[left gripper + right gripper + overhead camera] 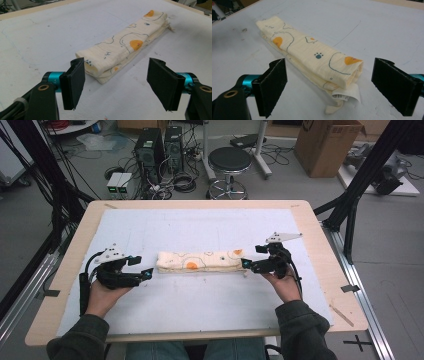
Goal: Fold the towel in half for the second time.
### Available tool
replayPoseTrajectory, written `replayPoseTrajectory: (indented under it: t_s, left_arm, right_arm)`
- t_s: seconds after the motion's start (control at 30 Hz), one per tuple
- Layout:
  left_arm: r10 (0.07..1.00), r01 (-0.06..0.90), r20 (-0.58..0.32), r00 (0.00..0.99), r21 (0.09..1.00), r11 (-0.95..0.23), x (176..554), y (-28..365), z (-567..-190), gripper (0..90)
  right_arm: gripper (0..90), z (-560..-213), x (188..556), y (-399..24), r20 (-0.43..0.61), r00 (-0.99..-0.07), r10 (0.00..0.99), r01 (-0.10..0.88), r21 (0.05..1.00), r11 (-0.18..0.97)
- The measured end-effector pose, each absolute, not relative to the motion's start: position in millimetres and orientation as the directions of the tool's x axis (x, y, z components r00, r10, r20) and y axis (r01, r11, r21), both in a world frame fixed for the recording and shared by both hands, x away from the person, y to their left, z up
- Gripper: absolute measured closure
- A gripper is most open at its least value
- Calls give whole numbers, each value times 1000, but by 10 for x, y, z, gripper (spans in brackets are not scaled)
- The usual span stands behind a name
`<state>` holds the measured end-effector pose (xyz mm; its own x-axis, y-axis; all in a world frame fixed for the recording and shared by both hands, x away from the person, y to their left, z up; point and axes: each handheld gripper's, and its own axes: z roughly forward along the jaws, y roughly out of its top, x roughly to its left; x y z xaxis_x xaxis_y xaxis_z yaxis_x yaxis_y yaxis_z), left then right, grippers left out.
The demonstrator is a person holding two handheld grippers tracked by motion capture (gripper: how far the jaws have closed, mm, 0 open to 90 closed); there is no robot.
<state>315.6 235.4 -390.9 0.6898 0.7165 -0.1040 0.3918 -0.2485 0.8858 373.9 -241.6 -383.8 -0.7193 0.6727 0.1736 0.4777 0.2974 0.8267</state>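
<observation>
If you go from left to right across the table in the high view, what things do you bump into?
Left tool → folded cloth → right tool.

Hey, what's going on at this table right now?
A person seated at the table holds a two-jaw gripper in each hand. A folded cream cloth with orange patches lies in a long bundle on the white mat. The left gripper sits just off its left end, the right gripper at its right end. Both stand open and neither is gripping the cloth. A white care label sticks out at the right end.
</observation>
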Motion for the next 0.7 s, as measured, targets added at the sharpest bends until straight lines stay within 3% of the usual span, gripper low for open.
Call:
replayPoseTrajectory:
  t_s: [0.7]
  left_arm:
    - [722,389,-91,686,885,-258,2894,2408,-3982,262]
  right_arm:
    - [124,-3903,3483,-2454,151,-739,657,451,835,316]
